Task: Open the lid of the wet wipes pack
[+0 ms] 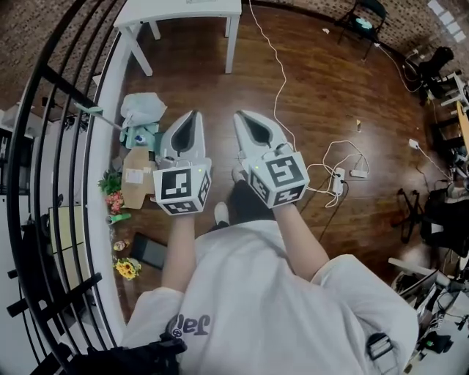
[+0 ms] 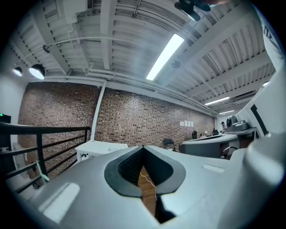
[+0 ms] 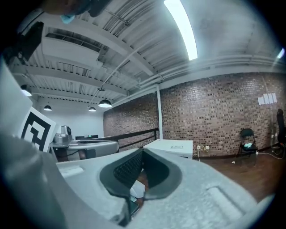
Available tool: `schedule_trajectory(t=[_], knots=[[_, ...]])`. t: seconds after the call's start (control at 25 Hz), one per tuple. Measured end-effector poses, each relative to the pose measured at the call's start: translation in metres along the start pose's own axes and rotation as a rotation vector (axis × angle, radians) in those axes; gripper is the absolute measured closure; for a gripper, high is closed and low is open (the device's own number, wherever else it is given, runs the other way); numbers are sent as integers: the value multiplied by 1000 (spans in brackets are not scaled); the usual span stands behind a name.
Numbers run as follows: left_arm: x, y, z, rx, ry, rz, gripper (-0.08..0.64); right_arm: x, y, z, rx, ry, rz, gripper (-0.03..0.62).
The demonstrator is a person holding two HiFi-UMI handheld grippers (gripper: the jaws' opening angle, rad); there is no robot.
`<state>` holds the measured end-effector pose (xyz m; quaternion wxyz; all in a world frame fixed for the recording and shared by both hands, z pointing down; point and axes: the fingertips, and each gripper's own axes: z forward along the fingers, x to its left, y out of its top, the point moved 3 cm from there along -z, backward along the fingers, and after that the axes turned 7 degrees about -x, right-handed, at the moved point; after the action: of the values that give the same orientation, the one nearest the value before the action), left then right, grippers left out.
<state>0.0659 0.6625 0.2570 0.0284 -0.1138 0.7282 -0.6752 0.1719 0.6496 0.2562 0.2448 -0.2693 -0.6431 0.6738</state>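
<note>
Our left gripper (image 1: 194,114) and right gripper (image 1: 241,116) hang in free air over open wooden floor (image 1: 315,88). Ahead, a white table (image 1: 183,11) stands in the way. On the left a black railing (image 1: 64,86) closes us in, with a cardboard box (image 1: 135,179) and plastic bag (image 1: 143,108) beside it. A corded power strip (image 1: 338,180) lies on the right.

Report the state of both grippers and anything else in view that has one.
left gripper: shut, empty, held in the air.
right gripper: shut, empty, held in the air.
white table: upright on the wooden floor.
cardboard box: lying on the floor.
power strip: on the floor, white cables running to it.
wet wipes pack: not in view.
</note>
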Motion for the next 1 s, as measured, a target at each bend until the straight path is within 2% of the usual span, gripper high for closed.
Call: schedule_trajectory(t=[0.28,0.52,0.76,0.88,1.0], knots=[[22,-18,70,22,14,4,543,-35,-10,68,8,56,10,601],[49,-17,165,17,40,44,543,-112,3,142,-35,39,28,601],[58,-8,266,10,20,93,543,-190,19,210,-74,10,57,601],[60,-6,302,-7,34,100,543,-213,30,237,-94,18,58,601],[63,-20,329,22,37,84,543,-232,30,263,-96,28,87,601]])
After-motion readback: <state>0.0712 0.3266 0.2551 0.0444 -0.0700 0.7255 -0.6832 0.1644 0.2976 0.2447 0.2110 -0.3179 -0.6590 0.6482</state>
